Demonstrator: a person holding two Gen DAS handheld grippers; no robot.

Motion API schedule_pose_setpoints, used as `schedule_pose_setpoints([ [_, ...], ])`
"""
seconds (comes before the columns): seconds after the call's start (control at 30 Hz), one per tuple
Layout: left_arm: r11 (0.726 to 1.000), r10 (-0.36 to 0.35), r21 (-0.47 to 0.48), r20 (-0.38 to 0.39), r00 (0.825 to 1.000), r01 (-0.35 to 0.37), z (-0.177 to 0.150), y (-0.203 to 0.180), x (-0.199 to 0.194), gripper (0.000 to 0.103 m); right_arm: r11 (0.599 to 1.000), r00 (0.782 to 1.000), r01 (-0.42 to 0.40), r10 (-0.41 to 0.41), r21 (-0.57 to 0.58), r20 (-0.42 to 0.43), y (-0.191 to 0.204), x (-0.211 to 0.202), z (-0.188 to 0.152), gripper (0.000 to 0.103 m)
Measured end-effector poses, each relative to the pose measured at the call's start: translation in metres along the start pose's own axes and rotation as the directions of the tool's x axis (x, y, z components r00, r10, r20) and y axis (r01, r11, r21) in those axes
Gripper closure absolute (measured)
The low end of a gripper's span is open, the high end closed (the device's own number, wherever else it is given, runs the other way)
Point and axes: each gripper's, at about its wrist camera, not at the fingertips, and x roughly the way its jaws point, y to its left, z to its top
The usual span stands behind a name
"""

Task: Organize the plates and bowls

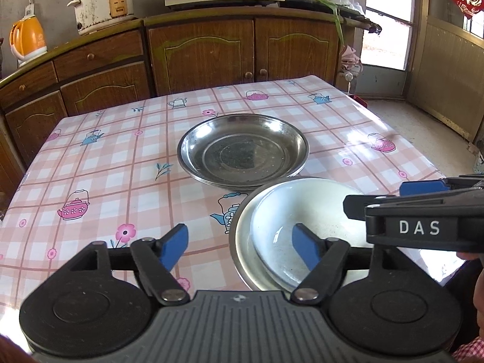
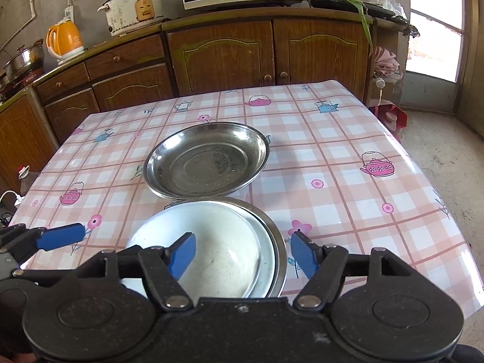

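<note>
Both tools gaping empty, left tool (image 1: 240, 249), right tool (image 2: 242, 254), white bowl (image 2: 211, 257) nested in steel plate (image 2: 276, 251)

Black grippers, blue fingers (image 1: 174, 249), white "DAS" lettering (image 1: 419, 227).

Bowl (image 2: 199, 254) nearer than plates (image 2: 205, 163)

Checked table (image 2: 348, 163), steel plates (image 2: 205, 163), bowls (image 2: 272, 236).
</note>
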Motion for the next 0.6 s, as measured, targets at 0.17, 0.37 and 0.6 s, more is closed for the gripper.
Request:
schedule_pose_setpoints([
  [0.17,0.998,0.042,-0.055,0.020,0.999,-0.041,-0.001,0.004,-0.004,0.006,0.999,0.997,0.002,-0.005,0.042,0.077,-0.005,-0.010,-0.006,0.011],
  [0.37,0.996,0.012,-0.088,0.007,1.000,-0.012,-0.002,0.008,-0.005,0.000,0.997,0.994,-0.044,0.037,0.063,0.104,-0.010,-0.016,-0.011,0.011],
  [0.6,0.998,0.027,-0.050,0.039,0.999,-0.025,-0.005,0.000,-0.008,0.000,0.999,0.994,-0.014,0.008,0.051,0.107,-0.015,-0.017,-0.013,0.011],
])
